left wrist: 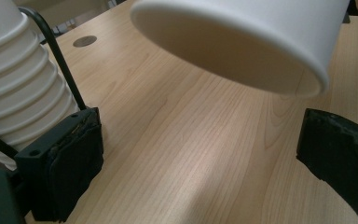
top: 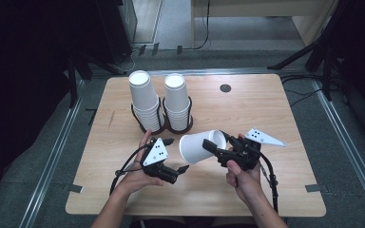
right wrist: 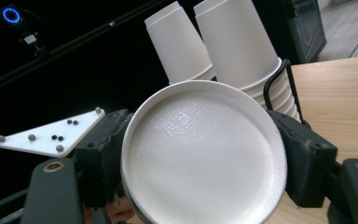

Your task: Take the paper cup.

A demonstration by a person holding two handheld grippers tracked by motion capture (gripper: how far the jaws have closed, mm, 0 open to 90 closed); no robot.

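Our right gripper (top: 215,146) holds a single white paper cup (top: 200,146) on its side above the wooden table (top: 266,114), jaws clamped on the cup's narrow bottom end, its wide mouth pointing toward our left gripper (top: 177,156). In the right gripper view the cup's round base sits squarely between the two black pads, which press on it from both sides.

Our left gripper has its jaws spread wide with nothing between them; in the left gripper view the cup's open rim hangs just above and ahead of them, apart from both pads.

Behind the held cup we count two stacks of white paper cups (top: 145,102), upside down and side by side toward the far edge of the table, each standing in its own black wire holder (top: 188,116). The nearer-right stack (top: 177,100) lies just beyond the held cup, and the left gripper sits close in front of the holders. How many cups each stack holds we cannot tell.

One small dark round disc (top: 225,88) lies on the tabletop to the right of the stacks, well apart from both grippers.
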